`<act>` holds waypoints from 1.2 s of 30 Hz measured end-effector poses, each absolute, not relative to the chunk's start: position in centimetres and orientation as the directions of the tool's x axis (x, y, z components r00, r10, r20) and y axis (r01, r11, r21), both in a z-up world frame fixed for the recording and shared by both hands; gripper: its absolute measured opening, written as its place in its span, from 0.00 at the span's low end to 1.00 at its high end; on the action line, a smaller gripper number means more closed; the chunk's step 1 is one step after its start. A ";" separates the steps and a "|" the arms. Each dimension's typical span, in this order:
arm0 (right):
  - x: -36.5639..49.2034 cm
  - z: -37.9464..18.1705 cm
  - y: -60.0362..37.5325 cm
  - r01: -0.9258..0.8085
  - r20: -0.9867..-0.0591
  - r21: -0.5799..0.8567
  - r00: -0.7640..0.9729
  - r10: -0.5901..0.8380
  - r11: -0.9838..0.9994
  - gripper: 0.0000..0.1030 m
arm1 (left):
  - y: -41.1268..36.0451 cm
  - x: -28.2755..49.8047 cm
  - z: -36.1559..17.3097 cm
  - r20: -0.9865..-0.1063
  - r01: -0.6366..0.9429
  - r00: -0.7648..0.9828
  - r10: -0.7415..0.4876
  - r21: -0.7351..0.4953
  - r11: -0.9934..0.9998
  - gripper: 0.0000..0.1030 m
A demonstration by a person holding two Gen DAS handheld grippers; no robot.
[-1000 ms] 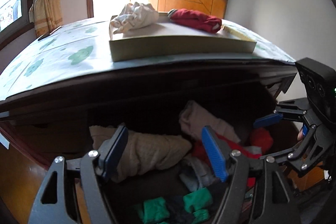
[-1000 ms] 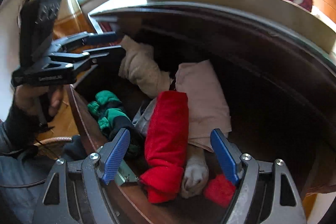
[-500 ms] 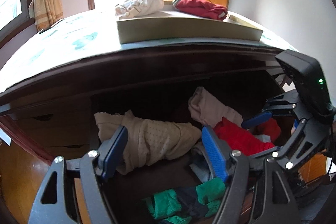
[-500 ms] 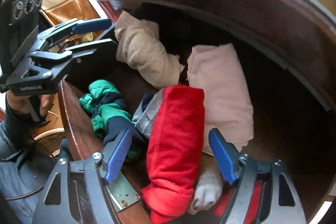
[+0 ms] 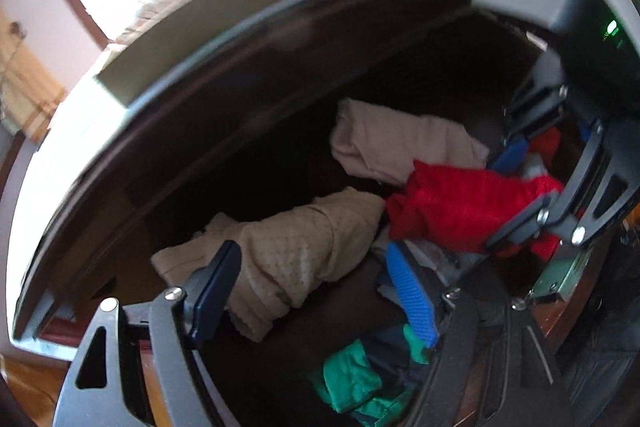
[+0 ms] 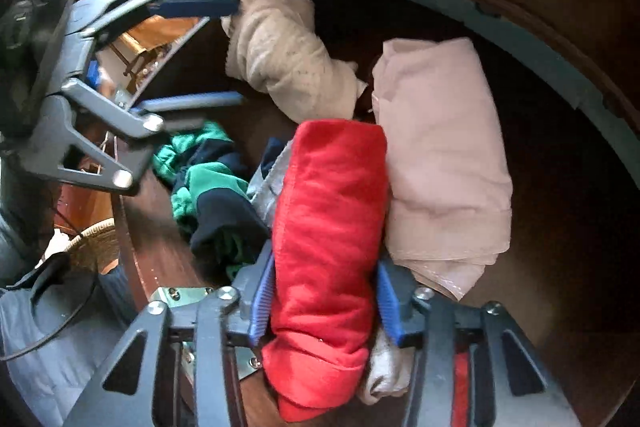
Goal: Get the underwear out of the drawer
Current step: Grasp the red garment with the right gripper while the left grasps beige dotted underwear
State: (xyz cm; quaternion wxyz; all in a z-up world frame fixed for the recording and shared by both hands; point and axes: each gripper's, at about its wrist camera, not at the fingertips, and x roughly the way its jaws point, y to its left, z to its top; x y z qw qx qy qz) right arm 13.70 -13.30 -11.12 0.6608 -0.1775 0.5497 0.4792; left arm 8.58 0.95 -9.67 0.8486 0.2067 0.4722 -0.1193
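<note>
Inside the open drawer [image 6: 160,259] lies a heap of folded underwear; my right gripper [image 6: 324,297] points down over the red roll [image 6: 328,211], its jaws closing, one blue pad at each flank of the cloth, which sits squarely between them; whether the pads already press it I cannot tell for certain, though they appear to touch. Just beside the red roll rests a pink folded piece [image 6: 440,155]; a beige knitted piece [image 5: 296,251] lies farther back; a green and navy bundle [image 6: 208,183] sits near the drawer's front wall. My left gripper [image 5: 316,291] hangs wide over the beige piece, its pads apart and gripping nothing.
</note>
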 end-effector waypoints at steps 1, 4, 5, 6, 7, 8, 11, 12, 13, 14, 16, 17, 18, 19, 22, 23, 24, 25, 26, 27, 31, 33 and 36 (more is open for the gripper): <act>13.6 -10.8 -13.6 -0.832 -0.894 0.286 -0.054 0.444 0.475 0.44 | 0.8 8.9 -9.8 -0.858 0.412 0.514 -0.002 0.245 0.878 0.74; 14.0 -10.3 -15.3 -0.827 -0.876 0.304 -0.047 0.480 0.473 0.44 | 0.2 9.8 -10.1 -0.877 0.463 0.480 0.023 0.276 0.842 0.74; 14.2 -10.2 -15.7 -0.819 -0.870 0.317 -0.049 0.491 0.479 0.44 | 0.0 10.0 -10.3 -0.887 0.485 0.461 0.030 0.280 0.828 0.74; 14.5 -10.2 -16.4 -0.808 -0.859 0.335 -0.052 0.509 0.484 0.44 | -0.2 10.3 -10.4 -0.892 0.501 0.449 0.039 0.288 0.816 0.74; 14.7 -10.1 -16.7 -0.805 -0.853 0.345 -0.053 0.520 0.484 0.44 | -0.4 10.6 -10.4 -0.896 0.516 0.441 0.055 0.303 0.801 0.74; 14.8 -10.1 -16.8 -0.803 -0.848 0.350 -0.053 0.527 0.483 0.44 | -0.5 10.9 -10.8 -0.903 0.534 0.423 0.070 0.311 0.786 0.74; 14.8 -9.9 -17.3 -0.798 -0.839 0.366 -0.061 0.541 0.478 0.44 | -1.0 11.7 -11.7 -0.911 0.570 0.396 0.119 0.345 0.746 0.74; 14.9 -9.8 -17.5 -0.797 -0.836 0.370 -0.062 0.545 0.477 0.44 | -1.1 11.9 -12.0 -0.910 0.579 0.390 0.140 0.361 0.731 0.74; 14.9 -9.8 -17.6 -0.797 -0.833 0.374 -0.063 0.550 0.475 0.44 | -1.3 12.1 -12.3 -0.907 0.588 0.389 0.161 0.379 0.714 0.74; 15.0 -9.8 -17.7 -0.796 -0.831 0.378 -0.065 0.553 0.474 0.44 | -1.4 12.3 -12.6 -0.906 0.596 0.385 0.176 0.389 0.702 0.74; 15.2 -9.8 -18.1 -0.793 -0.824 0.387 -0.068 0.563 0.471 0.44 | -1.7 12.5 -13.0 -0.903 0.608 0.381 0.196 0.405 0.683 0.74; 15.3 -9.8 -18.0 -0.794 -0.823 0.386 -0.066 0.565 0.470 0.44 | -1.8 12.6 -13.2 -0.904 0.613 0.377 0.200 0.406 0.678 0.74; 14.4 -9.5 -17.7 -0.794 -0.823 0.384 -0.063 0.565 0.471 0.44 | -2.1 12.7 -13.5 -0.907 0.618 0.370 0.203 0.403 0.675 0.74; 14.3 -9.5 -17.7 -0.795 -0.824 0.380 -0.060 0.563 0.472 0.44 | -2.3 12.8 -13.8 -0.907 0.620 0.367 0.208 0.405 0.672 0.74; 14.5 -9.1 -18.5 -0.798 -0.824 0.377 -0.057 0.563 0.471 0.44 | -2.6 13.1 -14.5 -0.905 0.625 0.360 0.225 0.413 0.662 0.74; 14.4 -9.4 -18.2 -0.797 -0.825 0.376 -0.056 0.562 0.472 0.44 | -2.7 13.2 -14.9 -0.905 0.625 0.358 0.231 0.416 0.660 0.74; 14.4 -9.4 -18.2 -0.797 -0.827 0.374 -0.055 0.560 0.474 0.44 | -2.8 13.3 -15.1 -0.904 0.626 0.357 0.235 0.418 0.658 0.74; 14.4 -9.4 -18.1 -0.798 -0.828 0.371 -0.053 0.558 0.475 0.44 | -2.9 13.3 -15.3 -0.905 0.627 0.354 0.237 0.418 0.658 0.74; 14.4 -9.4 -18.1 -0.798 -0.829 0.368 -0.051 0.557 0.476 0.44 | -3.2 13.4 -15.4 -0.905 0.625 0.353 0.239 0.418 0.659 0.74; 14.3 -9.6 -17.8 -0.798 -0.830 0.367 -0.049 0.556 0.477 0.44 | -3.3 13.4 -15.6 -0.905 0.623 0.350 0.240 0.417 0.662 0.74; 14.1 -9.6 -17.6 -0.793 -0.827 0.371 -0.045 0.560 0.484 0.44 | -3.5 13.6 -15.6 -0.907 0.605 0.354 0.230 0.409 0.683 0.72; 14.2 -9.7 -17.8 -0.788 -0.825 0.374 -0.041 0.564 0.489 0.44 | -3.1 13.5 -15.5 -0.909 0.598 0.351 0.227 0.404 0.693 0.65; 14.4 -9.7 -18.1 -0.784 -0.822 0.374 -0.033 0.569 0.495 0.44 | -2.4 13.7 -15.6 -0.908 0.581 0.352 0.227 0.403 0.708 0.52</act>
